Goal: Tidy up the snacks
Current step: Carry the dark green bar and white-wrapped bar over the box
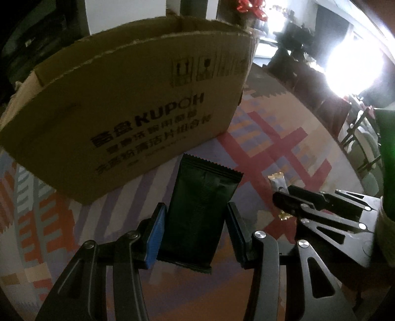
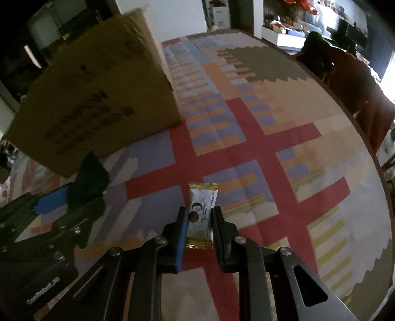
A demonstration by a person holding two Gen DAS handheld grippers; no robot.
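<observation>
Left claw: pinching dark green packet. Right claw: pinching small white-gold candy bar. Cardboard box: far left on desk.

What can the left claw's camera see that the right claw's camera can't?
Only the left camera shows the KUPOH lettering on the box and a red bow behind it. Only the right camera shows the printed front of the small white candy. Both show the cardboard box, the dark green packet in the left claw, and the patterned tablecloth.
</observation>
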